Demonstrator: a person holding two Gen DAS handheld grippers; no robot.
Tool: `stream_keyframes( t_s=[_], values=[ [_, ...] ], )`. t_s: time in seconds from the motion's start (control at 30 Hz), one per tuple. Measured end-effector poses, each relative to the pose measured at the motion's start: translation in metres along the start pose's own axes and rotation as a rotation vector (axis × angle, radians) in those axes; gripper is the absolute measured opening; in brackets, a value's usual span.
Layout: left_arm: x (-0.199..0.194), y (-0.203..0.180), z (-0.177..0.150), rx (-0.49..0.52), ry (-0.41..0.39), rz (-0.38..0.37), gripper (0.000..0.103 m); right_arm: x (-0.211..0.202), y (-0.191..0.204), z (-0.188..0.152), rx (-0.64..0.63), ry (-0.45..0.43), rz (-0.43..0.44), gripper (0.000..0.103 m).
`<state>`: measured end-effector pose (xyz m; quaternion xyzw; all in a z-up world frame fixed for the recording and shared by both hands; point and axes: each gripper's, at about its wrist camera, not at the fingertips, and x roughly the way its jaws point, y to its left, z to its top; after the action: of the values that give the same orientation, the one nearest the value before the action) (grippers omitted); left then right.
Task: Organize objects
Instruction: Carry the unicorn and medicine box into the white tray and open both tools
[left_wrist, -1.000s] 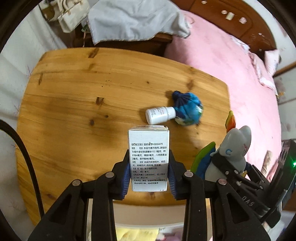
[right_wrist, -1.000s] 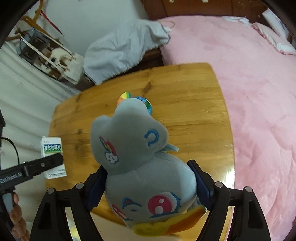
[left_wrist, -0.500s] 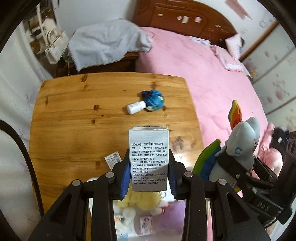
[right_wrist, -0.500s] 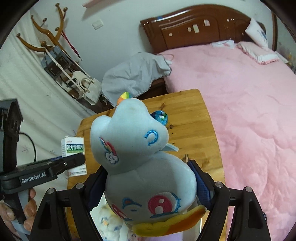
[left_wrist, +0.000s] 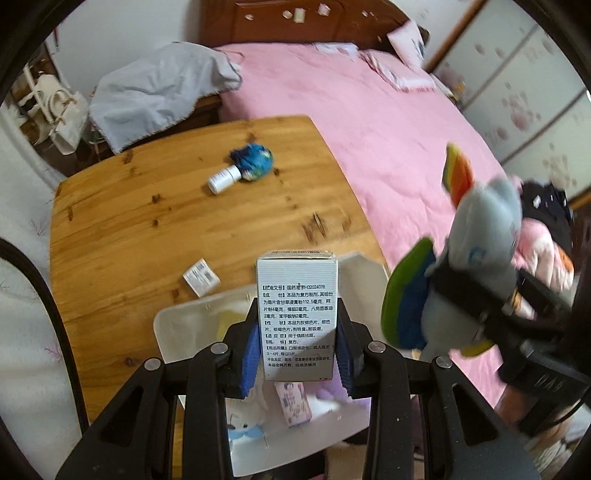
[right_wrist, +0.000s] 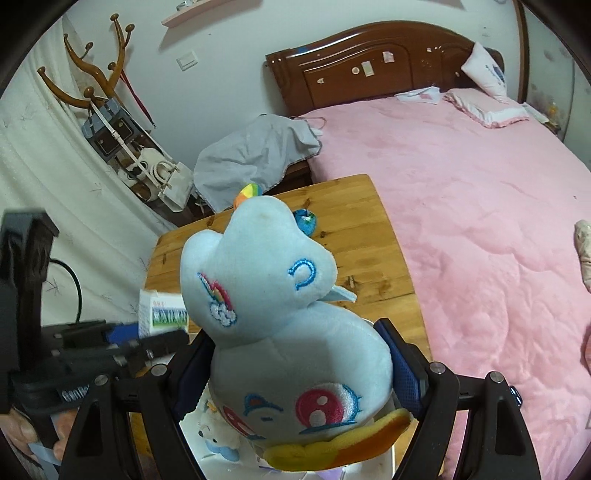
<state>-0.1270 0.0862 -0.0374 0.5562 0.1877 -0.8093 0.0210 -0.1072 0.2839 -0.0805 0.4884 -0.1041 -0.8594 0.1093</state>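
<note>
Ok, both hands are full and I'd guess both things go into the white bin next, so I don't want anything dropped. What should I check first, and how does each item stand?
1. Left gripper fingers clamp the medicine box on both sides: ok.
2. Right gripper fingers press both flanks of the plush pony: ok.
3. White bin sits below the medicine box, open on top: ok.
4. Free room in the bin: cannot tell; soft toys and a pink packet already lie inside.
5. Grippers apart from each other: ok, a gap shows between them in the left wrist view.
6. Table cleared: not ok; white bottle, blue pouch and small carton remain.
</note>
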Motion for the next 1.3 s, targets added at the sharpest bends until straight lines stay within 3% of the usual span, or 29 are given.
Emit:
stream_keyframes(
  t_s=[0.53,0.83,1.07,1.3],
  values=[
    [0.023,-0.028,-0.061,0.231,0.152,-0.023,0.037,0.018,0.003,-0.026,0.037,0.101,-0.047,0.084],
    [0.034,-0.026,-0.075,0.250,0.226,-0.019,0.038,0.044,0.008,-0.041,0.033,0.196,-0.065,0.084],
    [0.035,-0.022,-0.078,0.260,0.233,-0.006,0.038,0.059,0.012,-0.050,0.026,0.259,-0.088,0.084],
    [0.030,-0.024,-0.082,0.272,0.226,-0.004,0.038,0.057,0.012,-0.052,0.019,0.262,-0.086,0.085]
  ],
)
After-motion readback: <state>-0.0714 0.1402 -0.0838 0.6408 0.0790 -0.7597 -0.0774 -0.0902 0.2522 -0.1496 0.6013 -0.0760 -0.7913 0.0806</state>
